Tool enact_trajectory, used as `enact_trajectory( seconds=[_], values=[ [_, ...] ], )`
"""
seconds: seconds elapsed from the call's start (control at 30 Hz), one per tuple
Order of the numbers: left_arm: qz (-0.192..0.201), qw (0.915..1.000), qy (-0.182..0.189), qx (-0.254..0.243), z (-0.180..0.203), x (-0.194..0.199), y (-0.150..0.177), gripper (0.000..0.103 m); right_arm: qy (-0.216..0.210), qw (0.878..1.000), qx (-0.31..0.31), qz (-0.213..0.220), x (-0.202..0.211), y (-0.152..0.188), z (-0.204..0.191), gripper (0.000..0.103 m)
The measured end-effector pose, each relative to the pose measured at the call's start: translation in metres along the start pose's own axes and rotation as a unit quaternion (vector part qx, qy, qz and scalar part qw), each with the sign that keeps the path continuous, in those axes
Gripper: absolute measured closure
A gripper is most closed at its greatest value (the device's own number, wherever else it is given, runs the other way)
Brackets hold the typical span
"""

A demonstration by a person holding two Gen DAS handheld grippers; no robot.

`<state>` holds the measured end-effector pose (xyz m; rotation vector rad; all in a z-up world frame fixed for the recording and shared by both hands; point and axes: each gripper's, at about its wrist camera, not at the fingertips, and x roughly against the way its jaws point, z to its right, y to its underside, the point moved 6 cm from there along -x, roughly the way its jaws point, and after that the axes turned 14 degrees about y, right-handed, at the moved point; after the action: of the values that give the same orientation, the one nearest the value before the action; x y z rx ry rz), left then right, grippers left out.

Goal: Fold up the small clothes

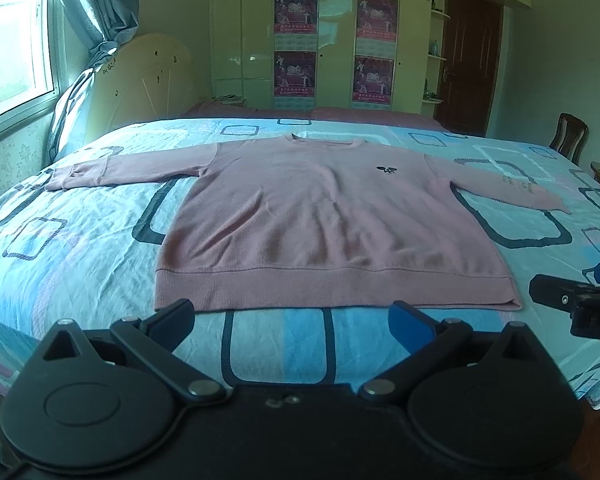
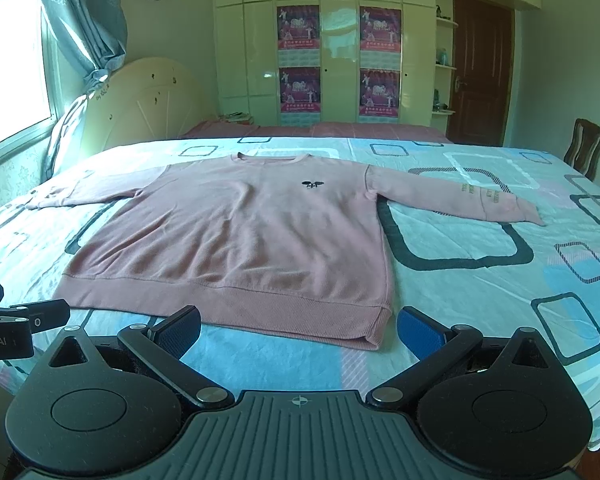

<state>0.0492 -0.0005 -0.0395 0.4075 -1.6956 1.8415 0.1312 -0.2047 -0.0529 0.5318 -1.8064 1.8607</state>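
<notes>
A pink long-sleeved sweater (image 1: 320, 220) lies flat and face up on the bed, both sleeves spread out, a small dark logo on the chest. It also shows in the right wrist view (image 2: 236, 240). My left gripper (image 1: 294, 314) is open and empty, just short of the sweater's ribbed hem, near its middle. My right gripper (image 2: 298, 326) is open and empty, just short of the hem's right corner. Each gripper shows at the edge of the other's view: the right one (image 1: 572, 300), the left one (image 2: 24, 316).
The bed sheet (image 1: 80, 256) is light blue with dark rounded squares. A headboard (image 1: 148, 80) and a window with a curtain stand at the left, wardrobes (image 1: 336, 40) and a door at the back, a wooden chair (image 1: 568, 136) at the right.
</notes>
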Motion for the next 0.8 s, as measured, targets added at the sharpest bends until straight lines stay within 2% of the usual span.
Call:
enact_trajectory(
  seconds=[0.8],
  values=[
    [-0.004, 1.0, -0.004, -0.002, 0.0027, -0.0017, 0.0014, 0.001, -0.002, 1.0, -0.001, 0.001, -0.0013, 0.0003, 0.0007, 0.0]
  ],
)
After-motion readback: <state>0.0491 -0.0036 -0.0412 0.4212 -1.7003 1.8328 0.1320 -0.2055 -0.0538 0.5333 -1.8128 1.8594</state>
